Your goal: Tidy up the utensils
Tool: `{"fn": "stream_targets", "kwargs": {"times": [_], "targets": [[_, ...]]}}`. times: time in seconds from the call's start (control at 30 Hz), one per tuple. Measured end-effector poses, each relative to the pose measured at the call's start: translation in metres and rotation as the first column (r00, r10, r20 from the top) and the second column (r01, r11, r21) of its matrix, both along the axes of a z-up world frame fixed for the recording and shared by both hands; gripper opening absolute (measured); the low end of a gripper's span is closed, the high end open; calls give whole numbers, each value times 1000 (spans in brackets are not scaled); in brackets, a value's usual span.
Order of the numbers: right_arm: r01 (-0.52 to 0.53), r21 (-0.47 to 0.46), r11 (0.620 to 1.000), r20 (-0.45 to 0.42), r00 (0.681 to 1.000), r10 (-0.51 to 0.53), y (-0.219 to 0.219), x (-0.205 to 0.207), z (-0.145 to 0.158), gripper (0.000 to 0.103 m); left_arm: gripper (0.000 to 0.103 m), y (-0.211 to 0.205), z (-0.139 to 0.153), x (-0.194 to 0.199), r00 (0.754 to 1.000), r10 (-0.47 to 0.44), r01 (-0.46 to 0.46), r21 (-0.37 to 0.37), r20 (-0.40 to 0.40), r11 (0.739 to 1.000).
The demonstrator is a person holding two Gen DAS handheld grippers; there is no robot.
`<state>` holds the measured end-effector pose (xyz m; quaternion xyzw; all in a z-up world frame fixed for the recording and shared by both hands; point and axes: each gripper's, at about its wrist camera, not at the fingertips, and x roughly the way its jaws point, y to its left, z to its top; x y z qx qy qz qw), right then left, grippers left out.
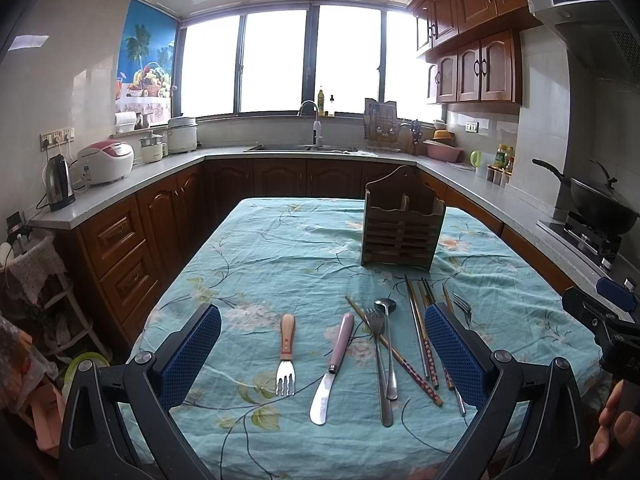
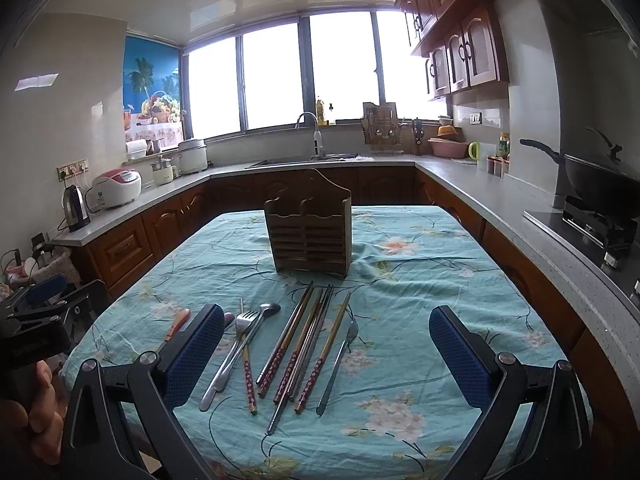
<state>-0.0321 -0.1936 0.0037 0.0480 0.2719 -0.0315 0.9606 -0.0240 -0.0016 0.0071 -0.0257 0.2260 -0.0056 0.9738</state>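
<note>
Both tools are hanging over the near end of the bench, which is covered with a teal flowered cloth [image 1: 280, 248]. The left tool [image 1: 322, 354] has its blue pads spread wide with nothing between them, just hovering above the cutlery. Same deal with the right tool [image 2: 326, 354]: wide open, gripping nothing.

The wooden utensil holder [image 2: 309, 236] stands upright further back on the bench, well apart from the loose stuff, and I can't see anything sticking out of its compartments.

All the utensils lie flat on the cloth in front of it. From the left wrist view: a fork with a wooden handle [image 1: 286, 354] off on its own at the left, then a butter knife with a pink handle [image 1: 333, 364] just beside it. Next there's a little pile, a steel fork [image 1: 378, 360] and a spoon [image 1: 388, 344] lying crossed over one chopstick. To the right of that, a bunch of chopsticks [image 2: 298, 344] fanned out side by side, some with red patterned ends, some metal. One more steel fork [image 2: 338, 360] lies at the right edge of the group.

A hand [image 2: 32, 412] holding the left tool shows in the corner of the right wrist view.
</note>
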Motion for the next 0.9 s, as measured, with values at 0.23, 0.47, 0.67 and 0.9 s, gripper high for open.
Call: {"fn": "stream_targets", "kwargs": {"times": [0.23,0.47,0.67,0.9], "targets": [[-1,0,1000,1,1000,1,1,0,0,103,102,0,-1,1,1000,-2,2,0,-1,1000],[-2,2,1000,2,1000,2,2,1,1,103,102,-1,-2,4,1000,-4,4,-1,-5,1000],[-3,5,1000,1,1000,3,2,2,1,103,102,-1,-3,8,1000,-7,6,-4,-12,1000],[-6,8,1000,-3,1000,6,3,3,1,103,102,3,-6,19,999,-12,11,-31,-47,999]]}}
